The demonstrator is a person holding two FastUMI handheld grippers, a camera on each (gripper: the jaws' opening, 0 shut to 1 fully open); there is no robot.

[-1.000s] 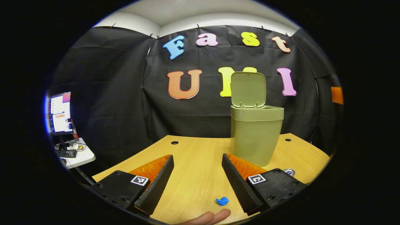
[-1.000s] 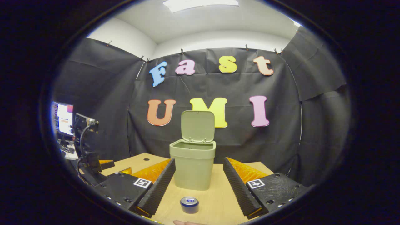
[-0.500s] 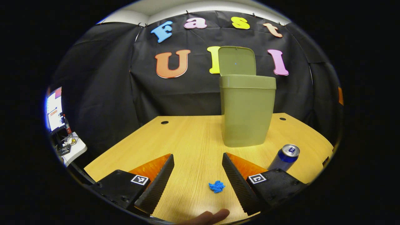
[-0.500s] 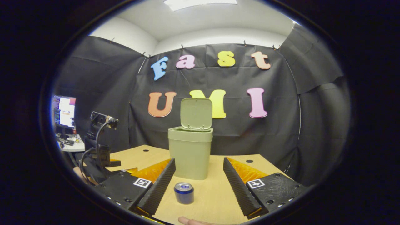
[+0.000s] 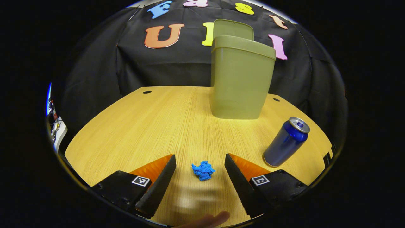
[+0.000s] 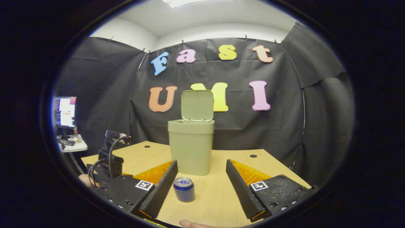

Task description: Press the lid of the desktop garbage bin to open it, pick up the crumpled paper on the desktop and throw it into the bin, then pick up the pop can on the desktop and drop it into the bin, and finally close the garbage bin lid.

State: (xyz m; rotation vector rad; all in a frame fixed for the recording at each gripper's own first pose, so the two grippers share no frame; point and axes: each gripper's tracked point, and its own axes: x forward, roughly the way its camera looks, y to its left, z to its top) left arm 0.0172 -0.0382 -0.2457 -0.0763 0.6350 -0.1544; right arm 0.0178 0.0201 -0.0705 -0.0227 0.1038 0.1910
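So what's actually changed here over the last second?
The left gripper has dipped down and forward toward the crumpled blue paper, which now lies between its open fingers, not yet gripped. The right gripper has eased lower toward the pop can, also open. Unchanged: the bin stands with its lid up, and paper and can sit on the desk, untouched.

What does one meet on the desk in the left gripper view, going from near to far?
Crumpled paper → pop can → garbage bin, with its lid standing open behind it.
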